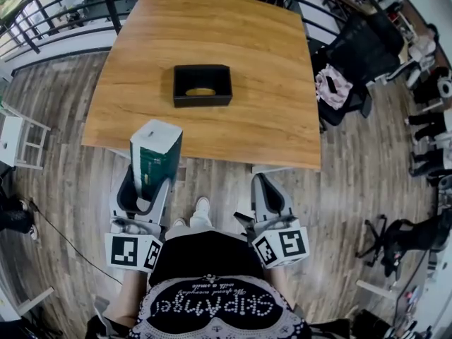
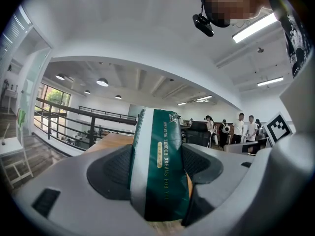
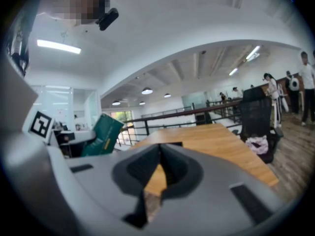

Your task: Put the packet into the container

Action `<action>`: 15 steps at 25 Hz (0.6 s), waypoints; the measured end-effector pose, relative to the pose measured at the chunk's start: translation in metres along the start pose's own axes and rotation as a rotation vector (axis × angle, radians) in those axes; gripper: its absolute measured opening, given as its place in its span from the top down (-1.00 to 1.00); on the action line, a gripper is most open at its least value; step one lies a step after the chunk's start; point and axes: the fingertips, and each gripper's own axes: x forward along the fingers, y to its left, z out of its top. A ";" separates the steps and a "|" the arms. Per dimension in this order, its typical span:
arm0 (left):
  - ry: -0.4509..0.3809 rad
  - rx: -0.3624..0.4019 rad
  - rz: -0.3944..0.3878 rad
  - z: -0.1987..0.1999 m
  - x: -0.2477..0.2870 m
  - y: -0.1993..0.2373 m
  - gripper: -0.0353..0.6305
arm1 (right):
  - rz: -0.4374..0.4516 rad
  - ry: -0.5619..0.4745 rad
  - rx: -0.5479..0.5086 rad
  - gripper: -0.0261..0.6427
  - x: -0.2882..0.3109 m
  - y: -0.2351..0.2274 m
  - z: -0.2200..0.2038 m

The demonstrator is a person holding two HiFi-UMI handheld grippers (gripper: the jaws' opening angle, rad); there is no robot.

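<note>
A green and white packet (image 1: 155, 159) is clamped upright in my left gripper (image 1: 147, 182), held in front of the near edge of the wooden table (image 1: 268, 83). In the left gripper view the packet (image 2: 160, 168) fills the gap between the two dark pads. A black open container (image 1: 203, 85) rests near the middle of the table, with a tan object (image 1: 200, 91) inside it. My right gripper (image 1: 267, 195) is shut and holds nothing; in its own view the right gripper (image 3: 160, 168) has its pads touching, and the packet (image 3: 102, 134) shows at the left.
A black office chair (image 1: 357, 55) with a pink and white bag (image 1: 333, 85) stands at the table's right side. A black railing (image 1: 63, 9) runs behind and left of the table. A white stool (image 1: 18, 136) stands at the left. Several people stand far off in the left gripper view.
</note>
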 end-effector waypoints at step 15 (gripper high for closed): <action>-0.021 0.006 0.053 0.004 0.002 -0.004 -0.12 | 0.053 0.008 0.016 0.81 0.006 -0.010 -0.002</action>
